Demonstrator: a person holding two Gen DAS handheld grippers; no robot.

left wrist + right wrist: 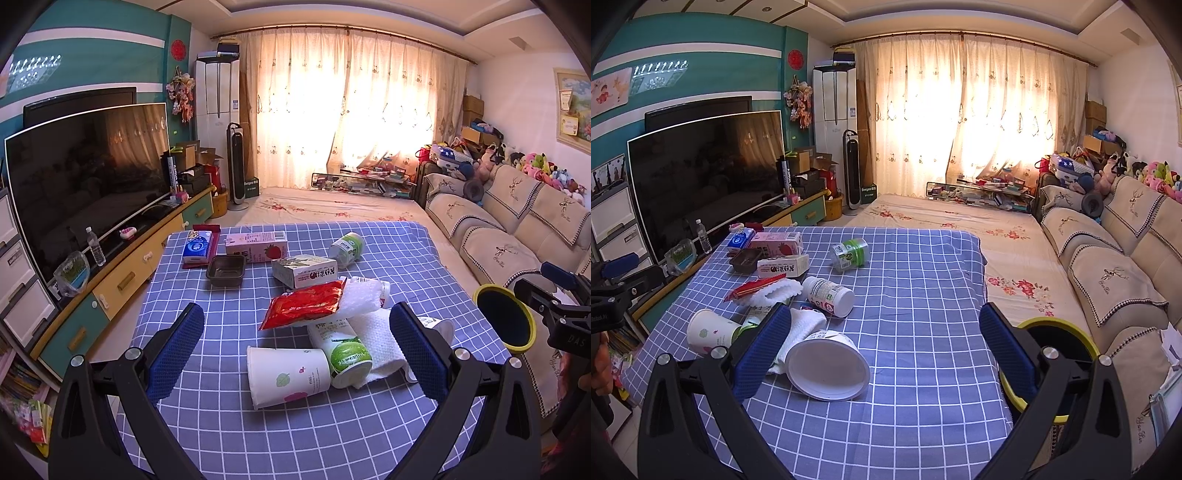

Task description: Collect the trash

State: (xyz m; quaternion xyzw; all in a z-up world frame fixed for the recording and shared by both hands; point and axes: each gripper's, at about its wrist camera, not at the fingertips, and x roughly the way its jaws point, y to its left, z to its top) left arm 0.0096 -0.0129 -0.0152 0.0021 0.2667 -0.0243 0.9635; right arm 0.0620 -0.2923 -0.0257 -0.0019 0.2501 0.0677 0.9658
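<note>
Blue-checked cloth covers the table [229,435], and the trash lies scattered over its middle: a white paper cup [288,374] on its side at lower centre of the left wrist view, touching a green-labelled bottle [341,345], with a red snack wrapper [301,303] above. Left claw [297,349] stands wide apart and empty. Right claw [886,349] is likewise spread, holding nothing, beside a white tub [827,365]. A yellow-rimmed bin [506,319] sits at the right edge.
</note>
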